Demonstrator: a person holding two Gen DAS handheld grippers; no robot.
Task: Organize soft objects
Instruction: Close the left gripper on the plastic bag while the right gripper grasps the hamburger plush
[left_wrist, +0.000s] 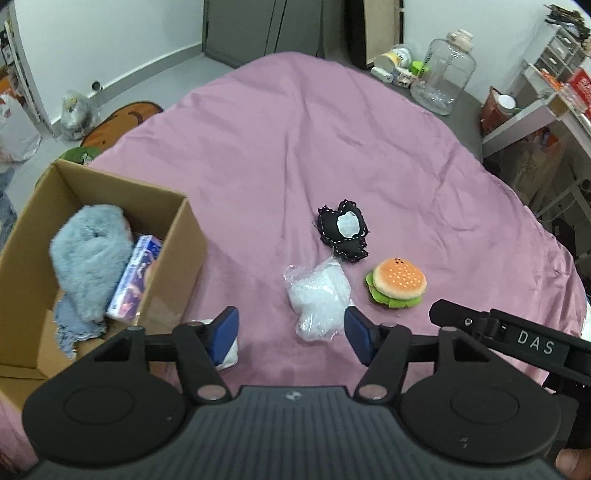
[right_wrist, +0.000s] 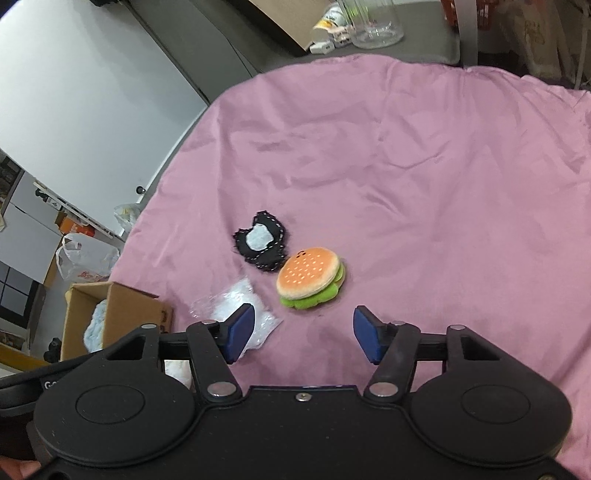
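A plush hamburger (left_wrist: 397, 282) (right_wrist: 309, 277), a black stitched pouch with a white patch (left_wrist: 343, 229) (right_wrist: 260, 242) and a clear bag of white filling (left_wrist: 319, 299) (right_wrist: 236, 306) lie on the pink bedsheet (left_wrist: 295, 147) (right_wrist: 406, 166). My left gripper (left_wrist: 291, 332) is open and empty, just short of the clear bag. My right gripper (right_wrist: 303, 332) is open and empty, just short of the hamburger. A cardboard box (left_wrist: 173, 254) (right_wrist: 129, 310) at the left holds a grey-blue fluffy toy (left_wrist: 88, 254), a tissue pack (left_wrist: 135, 280) and a blue cloth. A white soft object (left_wrist: 229, 356) lies partly hidden behind my left finger.
The right gripper's black body (left_wrist: 517, 339) shows at the right of the left wrist view. Beyond the bed are a large clear jar (left_wrist: 443, 74), small bottles, shelves (left_wrist: 546, 96), plastic bags (left_wrist: 74, 110) and an orange rug on the floor.
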